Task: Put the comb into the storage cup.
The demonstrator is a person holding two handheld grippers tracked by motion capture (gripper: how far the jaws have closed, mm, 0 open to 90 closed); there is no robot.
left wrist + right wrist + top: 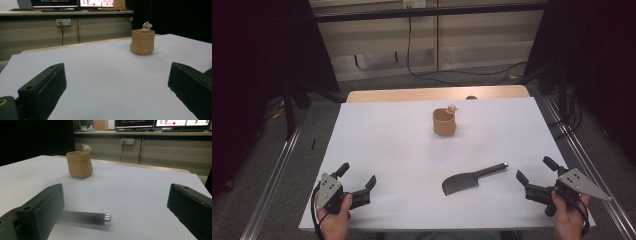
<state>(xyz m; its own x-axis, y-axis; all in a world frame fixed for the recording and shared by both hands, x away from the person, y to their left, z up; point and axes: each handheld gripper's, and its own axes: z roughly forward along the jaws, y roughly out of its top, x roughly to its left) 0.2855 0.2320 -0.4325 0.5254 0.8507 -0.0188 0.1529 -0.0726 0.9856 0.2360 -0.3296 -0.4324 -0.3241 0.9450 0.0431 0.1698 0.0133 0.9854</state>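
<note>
Left gripper (357,176) near the white table's (387,150) front left corner, jaws wide apart, nothing between. Tan pouch-shaped clay cup (444,122) with small figure, perhaps a bear, toward the far edge. Black flat-bladed spatula (472,179) lying near the front edge. Right gripper (534,170) by the front right corner, jaws spread, empty.

A black cleaver (463,182) lies flat on the white tabletop (402,150), nearer the person's edge than the tan pot (444,122), which stands upright towards the far side. The cleaver's broad, rounded blade points to the near left; its slim dark handle (86,216) runs up to the right and ends in a small silvery cap. The pot is a squat, sack-shaped vessel with a small pale bear figure (146,25) on its rim. Cleaver and pot lie well apart.
</note>
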